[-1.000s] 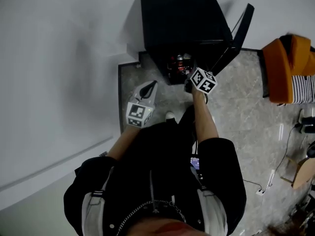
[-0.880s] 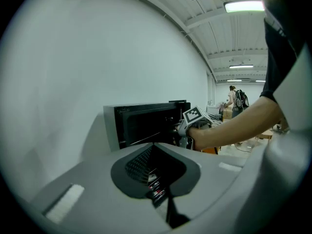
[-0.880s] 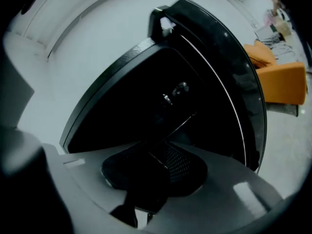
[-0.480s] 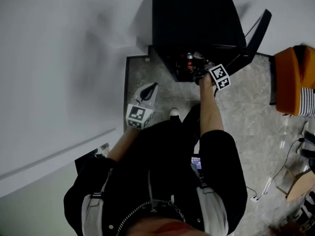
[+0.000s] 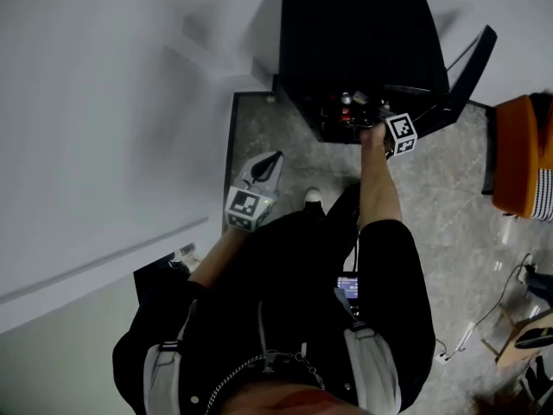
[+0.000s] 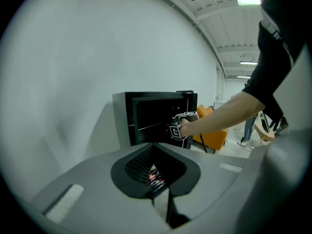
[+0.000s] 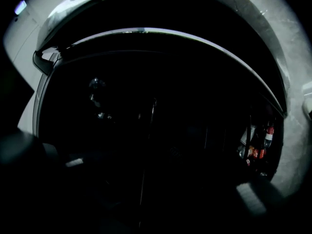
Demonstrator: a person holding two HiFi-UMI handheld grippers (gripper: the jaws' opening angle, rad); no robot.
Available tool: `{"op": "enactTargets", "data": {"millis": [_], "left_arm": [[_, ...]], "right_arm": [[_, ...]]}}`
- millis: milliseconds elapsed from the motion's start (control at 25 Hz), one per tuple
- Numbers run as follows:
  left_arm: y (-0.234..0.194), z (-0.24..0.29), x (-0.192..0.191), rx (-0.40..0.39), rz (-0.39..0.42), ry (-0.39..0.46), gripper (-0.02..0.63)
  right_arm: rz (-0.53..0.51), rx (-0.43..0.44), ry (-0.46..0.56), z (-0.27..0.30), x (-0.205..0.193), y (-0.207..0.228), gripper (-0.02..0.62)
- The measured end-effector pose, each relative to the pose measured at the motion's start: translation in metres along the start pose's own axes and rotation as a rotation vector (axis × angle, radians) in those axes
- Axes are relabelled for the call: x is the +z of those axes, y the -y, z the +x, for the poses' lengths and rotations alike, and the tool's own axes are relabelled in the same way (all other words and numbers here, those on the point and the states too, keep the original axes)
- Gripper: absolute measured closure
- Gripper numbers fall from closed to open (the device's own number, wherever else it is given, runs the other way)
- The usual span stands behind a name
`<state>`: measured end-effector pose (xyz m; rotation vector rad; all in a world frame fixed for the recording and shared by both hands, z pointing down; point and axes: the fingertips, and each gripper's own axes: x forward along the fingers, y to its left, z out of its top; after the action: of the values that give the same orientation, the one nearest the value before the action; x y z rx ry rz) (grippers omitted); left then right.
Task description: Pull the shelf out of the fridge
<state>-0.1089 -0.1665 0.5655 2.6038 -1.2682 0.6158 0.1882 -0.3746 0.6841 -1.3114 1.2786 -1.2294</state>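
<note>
The right hand-held gripper (image 5: 370,123) is reaching into the open fridge (image 5: 363,33), and its jaws have just been spreading wide. A second ago it was hanging in front of the opening; now it is nosing inside, turned over on its side. Its own view is very dark, but a thin pale edge (image 7: 147,130) is running between the two jaws without either one pressing on it. I take that edge for the front of the shelf (image 6: 152,126), which is still sitting inside the fridge, across the middle of the cabinet. So the right gripper is released, lined up for a grip but not yet holding, and the pull has not begun.

Bottles (image 7: 258,145) are standing at the right of the compartment, near the door (image 5: 467,72), which is swinging wide to the right.

The left hand-held gripper (image 5: 273,160) is clenched on nothing, waiting low on the left, well apart from the fridge and pointing towards it.
</note>
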Motion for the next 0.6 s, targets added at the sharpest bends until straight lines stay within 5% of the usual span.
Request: {"op": "enactTargets", "data": {"millis": [240, 360, 600], "left_arm": [[-0.010, -0.005, -0.009, 0.033, 0.002, -0.015, 0.595], [-0.013, -0.007, -0.012, 0.040, -0.009, -0.020, 0.595], [-0.005, 0.002, -0.012, 0.022, -0.028, -0.019, 0.595]], "right_arm": [[0.016, 0.012, 0.024, 0.012, 0.002, -0.004, 0.491], [0.011, 0.021, 0.022, 0.014, 0.001, -0.009, 0.557], [0.014, 0.006, -0.006, 0.010, -0.001, -0.011, 0.561]]}}
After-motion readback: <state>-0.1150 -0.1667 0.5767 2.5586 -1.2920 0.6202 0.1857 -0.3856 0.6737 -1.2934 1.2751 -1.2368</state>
